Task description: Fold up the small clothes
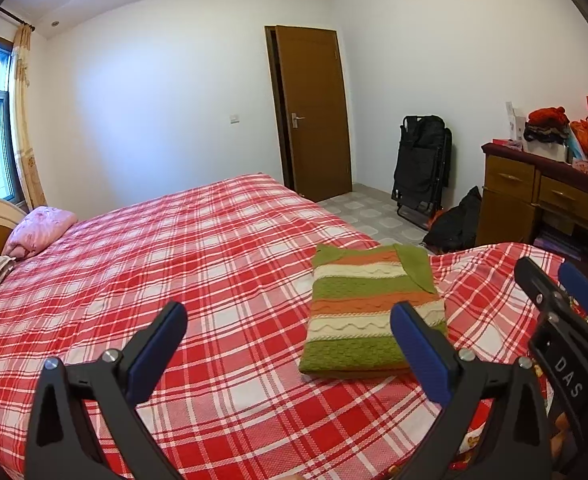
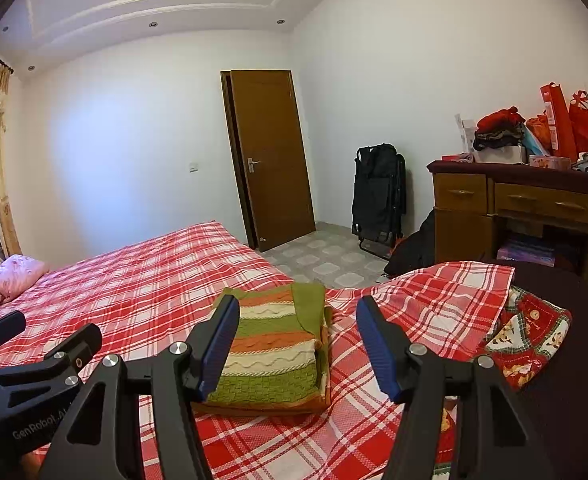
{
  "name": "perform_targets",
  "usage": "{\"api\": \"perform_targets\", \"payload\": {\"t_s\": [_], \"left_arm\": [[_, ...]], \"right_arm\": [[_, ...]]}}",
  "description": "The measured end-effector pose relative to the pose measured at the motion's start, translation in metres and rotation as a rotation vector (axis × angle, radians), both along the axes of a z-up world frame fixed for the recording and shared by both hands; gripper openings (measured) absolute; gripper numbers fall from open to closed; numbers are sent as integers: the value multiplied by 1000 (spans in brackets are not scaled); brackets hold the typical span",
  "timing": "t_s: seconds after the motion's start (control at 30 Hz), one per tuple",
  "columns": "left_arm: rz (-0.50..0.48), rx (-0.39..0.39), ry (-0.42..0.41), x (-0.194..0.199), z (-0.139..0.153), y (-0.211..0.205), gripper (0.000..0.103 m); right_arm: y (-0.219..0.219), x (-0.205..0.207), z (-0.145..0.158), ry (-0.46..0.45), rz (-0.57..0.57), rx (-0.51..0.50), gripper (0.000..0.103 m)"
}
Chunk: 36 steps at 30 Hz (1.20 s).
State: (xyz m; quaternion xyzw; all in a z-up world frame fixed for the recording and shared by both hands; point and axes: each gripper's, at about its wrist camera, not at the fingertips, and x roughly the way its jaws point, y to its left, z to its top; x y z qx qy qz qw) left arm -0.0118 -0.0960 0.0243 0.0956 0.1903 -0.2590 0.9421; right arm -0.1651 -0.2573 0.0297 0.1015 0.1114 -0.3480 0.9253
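Sweater (image 2: 272, 346) sits folded near the bed's (image 1: 174, 248) foot-end corner, both my left gripper (image 1: 288, 346) and right gripper (image 2: 296, 346) with jaws wide and empty; a careless nudge could unroll that loose sleeve flap.

A wide bed (image 1: 198, 248) under a red-and-white plaid cotton cover carries a folded green, orange and cream striped knitted sweater (image 1: 370, 312) lying flat toward its 4 o'clock corner. A crumpled pink quilted bundle (image 1: 40, 232) lies well apart at 10 o'clock, by the headboard.
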Motion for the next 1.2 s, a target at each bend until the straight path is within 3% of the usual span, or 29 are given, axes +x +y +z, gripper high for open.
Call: {"api": "perform_targets", "payload": {"t_s": [1.2], "left_arm": [[-5, 22, 3, -3, -1, -4, 103]], "right_arm": [[-2, -1, 0, -1, -6, 6, 62]]}}
